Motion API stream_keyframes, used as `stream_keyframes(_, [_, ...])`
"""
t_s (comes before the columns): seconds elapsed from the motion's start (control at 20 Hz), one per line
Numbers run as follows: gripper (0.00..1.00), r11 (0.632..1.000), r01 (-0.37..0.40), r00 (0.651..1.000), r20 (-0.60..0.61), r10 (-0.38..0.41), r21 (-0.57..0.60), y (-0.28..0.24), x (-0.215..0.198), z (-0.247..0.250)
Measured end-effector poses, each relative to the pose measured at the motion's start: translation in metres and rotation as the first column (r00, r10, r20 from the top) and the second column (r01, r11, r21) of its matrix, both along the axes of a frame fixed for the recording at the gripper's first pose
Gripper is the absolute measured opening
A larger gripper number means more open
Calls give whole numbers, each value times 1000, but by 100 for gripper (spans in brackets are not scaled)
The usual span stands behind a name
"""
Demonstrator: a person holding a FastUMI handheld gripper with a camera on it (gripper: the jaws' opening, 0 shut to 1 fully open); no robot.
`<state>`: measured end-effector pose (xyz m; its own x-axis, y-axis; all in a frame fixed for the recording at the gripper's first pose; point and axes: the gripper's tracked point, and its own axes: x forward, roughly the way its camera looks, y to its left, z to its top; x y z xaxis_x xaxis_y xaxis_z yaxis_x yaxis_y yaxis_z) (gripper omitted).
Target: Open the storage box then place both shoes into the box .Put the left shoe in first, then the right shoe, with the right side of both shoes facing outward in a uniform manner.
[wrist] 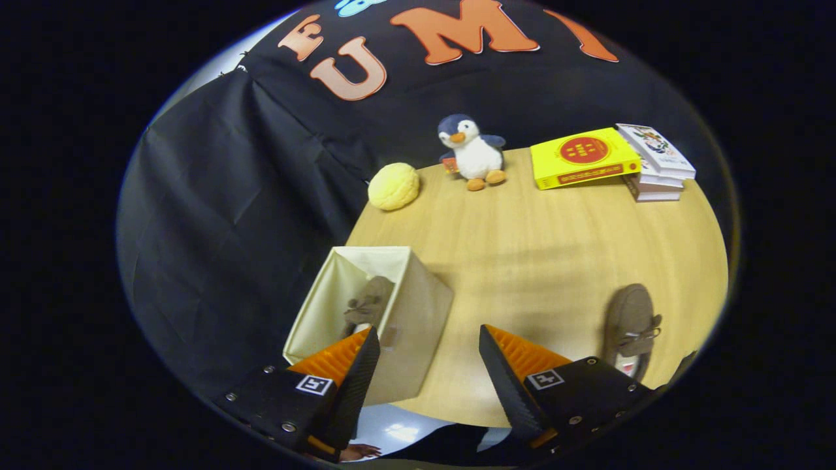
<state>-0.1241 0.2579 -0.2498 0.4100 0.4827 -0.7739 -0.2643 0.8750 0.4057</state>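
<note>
The gripper (428,365) hovers wide open, holding nothing. The box (418,313) stands open just ahead of the left finger, one shoe (368,303) already inside it. The second shoe (631,326) lies on the table (522,235) beside the right finger (toe pointing away). The risk I see: gripping it carelessly could flip its facing, or jostle the light box.

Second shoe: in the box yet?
No. It lies on the table beside the open claw; one shoe is in the box.
</note>
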Motion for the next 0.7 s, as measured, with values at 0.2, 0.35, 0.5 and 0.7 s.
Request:
stream_keyframes(0.2, [95,980,11,998,65,2,-197,-93,-1,-26])
stream_keyframes(0.35, [95,967,29,998,59,-14,-254,-138,-8,-45])
stream_keyframes(0.5, [94,955,37,999,41,-26,-295,-176,-15,-69])
stream_keyframes(0.7, [85,943,6,1000,-8,-10,-333,-205,-24,-108])
